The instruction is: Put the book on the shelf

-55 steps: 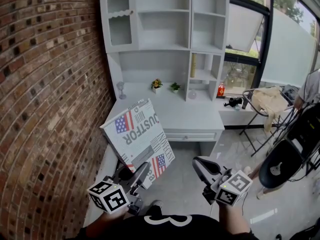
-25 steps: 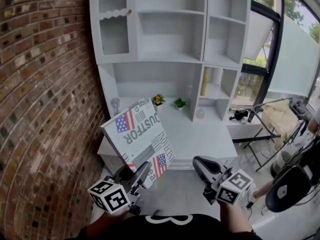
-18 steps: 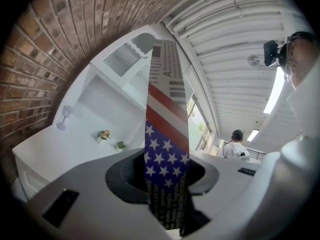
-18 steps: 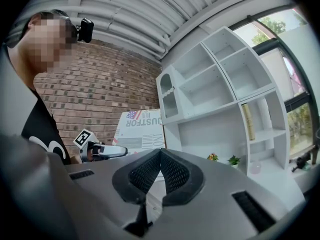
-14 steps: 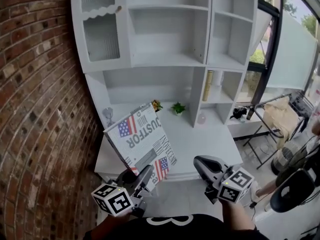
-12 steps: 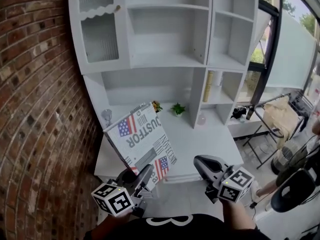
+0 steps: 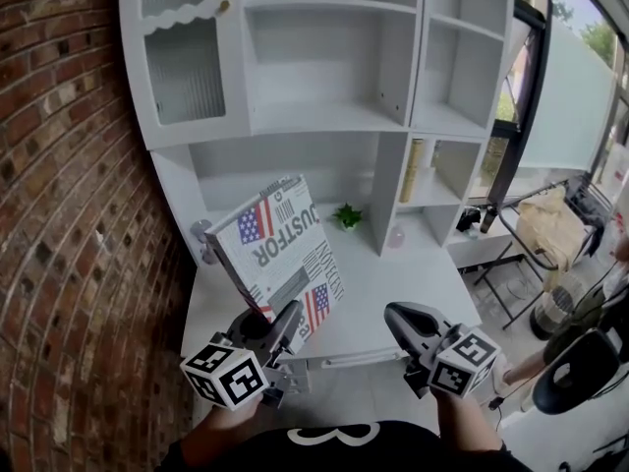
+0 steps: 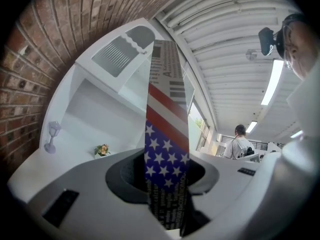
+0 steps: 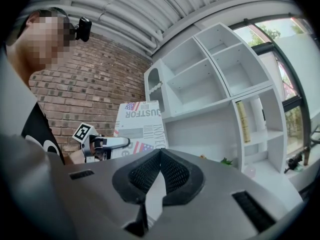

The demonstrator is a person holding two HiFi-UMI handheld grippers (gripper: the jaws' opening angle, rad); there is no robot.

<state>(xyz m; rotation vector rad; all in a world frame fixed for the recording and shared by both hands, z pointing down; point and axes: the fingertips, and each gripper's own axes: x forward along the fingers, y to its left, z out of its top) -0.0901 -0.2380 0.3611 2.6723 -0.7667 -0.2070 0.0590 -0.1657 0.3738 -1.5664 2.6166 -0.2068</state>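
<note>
The book (image 7: 280,249), white with flag prints and large lettering, stands tilted in front of the white shelf unit (image 7: 324,118). My left gripper (image 7: 282,324) is shut on its lower corner. In the left gripper view the book (image 8: 167,149) runs edge-on up between the two jaws of the left gripper (image 8: 162,179), which press on both covers. My right gripper (image 7: 405,321) hovers to the right of the book, apart from it. In its own view the right gripper (image 9: 159,153) is shut with nothing in it, and the book (image 9: 141,120) shows beyond.
A brick wall (image 7: 69,214) closes the left side. On the desk top (image 7: 403,283) stand a small plant (image 7: 346,216) and a glass (image 7: 201,234). A yellow book (image 7: 417,155) stands in a narrow cubby. Chairs (image 7: 580,362) sit at the right. A person (image 8: 239,143) stands far off.
The shelf unit has come closer and now fills more of the head view. The book, still held, has risen slightly and shifted right. The right gripper stays shut beside it.
</note>
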